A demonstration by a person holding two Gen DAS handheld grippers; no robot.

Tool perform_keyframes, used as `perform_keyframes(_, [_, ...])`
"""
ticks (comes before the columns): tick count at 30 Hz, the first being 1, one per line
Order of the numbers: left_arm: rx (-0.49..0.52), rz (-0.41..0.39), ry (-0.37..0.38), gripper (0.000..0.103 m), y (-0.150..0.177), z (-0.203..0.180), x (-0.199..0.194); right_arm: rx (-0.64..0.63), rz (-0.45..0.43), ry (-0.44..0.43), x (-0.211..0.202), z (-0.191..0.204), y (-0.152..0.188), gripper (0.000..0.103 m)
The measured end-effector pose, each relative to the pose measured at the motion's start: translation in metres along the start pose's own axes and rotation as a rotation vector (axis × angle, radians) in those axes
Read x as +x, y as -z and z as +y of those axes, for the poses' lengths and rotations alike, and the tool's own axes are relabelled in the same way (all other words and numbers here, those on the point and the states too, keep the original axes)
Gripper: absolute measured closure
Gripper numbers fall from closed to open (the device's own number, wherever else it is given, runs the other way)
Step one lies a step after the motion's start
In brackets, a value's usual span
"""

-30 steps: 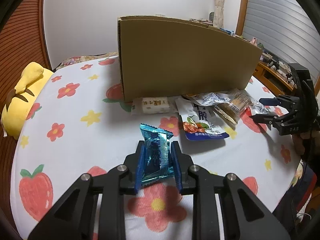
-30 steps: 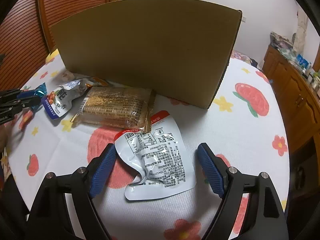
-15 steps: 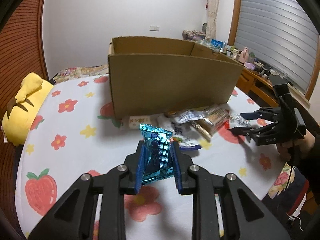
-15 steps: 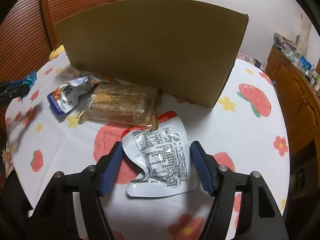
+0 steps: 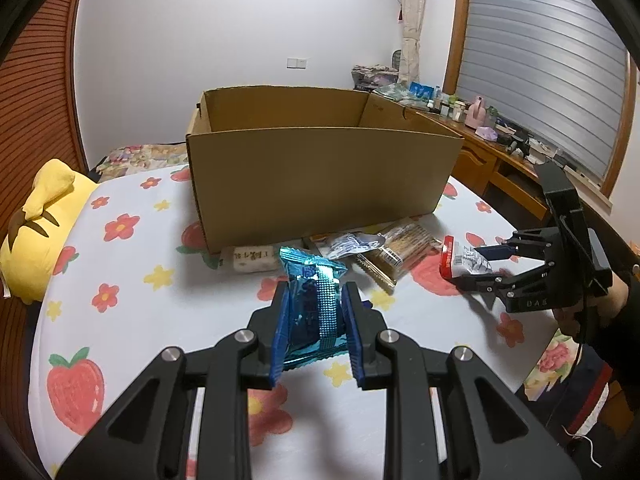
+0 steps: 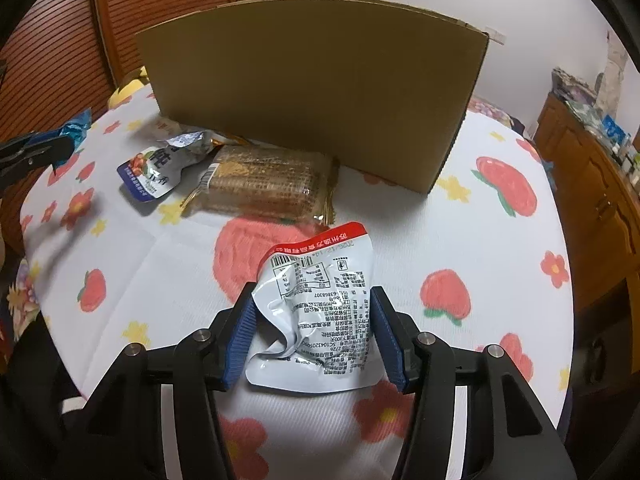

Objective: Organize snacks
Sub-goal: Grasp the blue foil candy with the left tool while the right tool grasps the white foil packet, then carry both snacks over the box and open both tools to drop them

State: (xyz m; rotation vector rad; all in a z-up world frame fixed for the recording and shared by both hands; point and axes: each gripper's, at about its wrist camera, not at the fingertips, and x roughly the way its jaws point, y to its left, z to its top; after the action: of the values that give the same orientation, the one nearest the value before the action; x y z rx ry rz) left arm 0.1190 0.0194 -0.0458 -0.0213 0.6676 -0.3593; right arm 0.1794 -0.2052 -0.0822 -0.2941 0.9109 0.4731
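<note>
My left gripper [image 5: 316,334] is shut on a shiny blue snack packet [image 5: 314,300] and holds it above the table, in front of the open cardboard box [image 5: 316,176]. My right gripper [image 6: 316,338] is shut on a silver pouch with a red top edge [image 6: 324,300], lifted off the cloth; it also shows in the left wrist view [image 5: 464,262]. On the table by the box lie a brown wafer pack [image 6: 264,186], a blue and white pouch [image 6: 154,170] and a pale wrapped cake [image 5: 250,258].
The round table has a white cloth with flowers and strawberries [image 5: 120,280]. A yellow plush toy [image 5: 40,220] sits at the left edge. A wooden cabinet with clutter [image 6: 592,184] stands to the right.
My left gripper has risen with the blue packet, so the box's inside shows. My right gripper has closed on the silver pouch and lifted it off the cloth.
</note>
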Motion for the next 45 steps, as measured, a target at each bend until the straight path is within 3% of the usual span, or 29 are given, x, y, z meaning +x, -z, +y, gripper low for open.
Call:
perform_keyframes(13, [0.012,-0.03,0.004,0.079,-0.013,-0.008,-0.008,0.08,-0.119,-0.01,-0.037,-0.006,-0.002,0.047])
perform_keyframes(33, [0.063,-0.123,-0.01,0.079,-0.06,-0.021,-0.033,-0.002,-0.294,-0.024,-0.104,0.025,-0.048,0.046])
perform_keyframes(45, [0.066,-0.154,-0.015,0.079,-0.089,-0.019,-0.034,-0.026,-0.366,-0.012,-0.121,0.031,-0.084,0.046])
